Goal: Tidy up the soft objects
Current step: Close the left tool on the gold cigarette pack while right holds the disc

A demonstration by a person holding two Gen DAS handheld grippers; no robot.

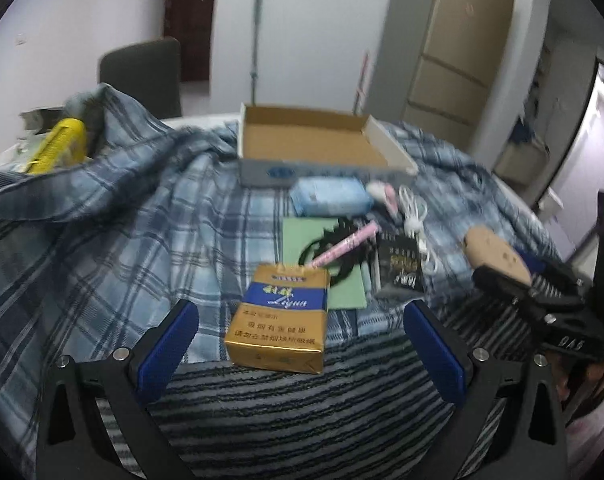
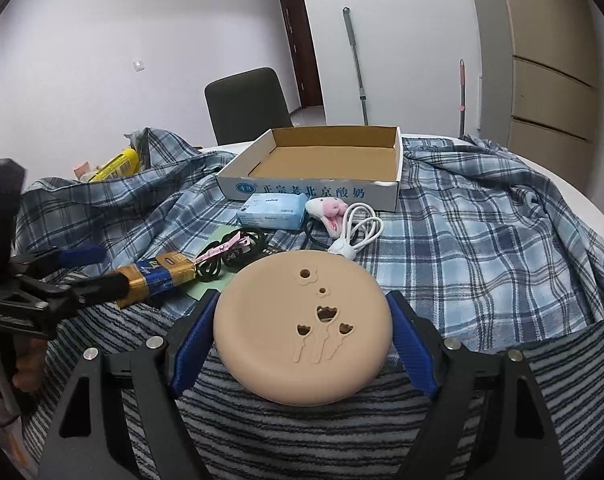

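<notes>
My left gripper is open, its blue pads on either side of a gold-and-blue cigarette pack lying on the cloth, not touching it. My right gripper is shut on a round tan silicone disc with flower cut-outs; the disc also shows in the left wrist view. An open cardboard box sits at the back. In front of it lie a blue tissue pack, a pink-and-white plush toy, a white cable and black hair ties.
A blue plaid cloth covers the round table, with a striped cloth nearest me. A yellow tube lies back left. A dark chair stands behind the table. A green card lies under the hair ties.
</notes>
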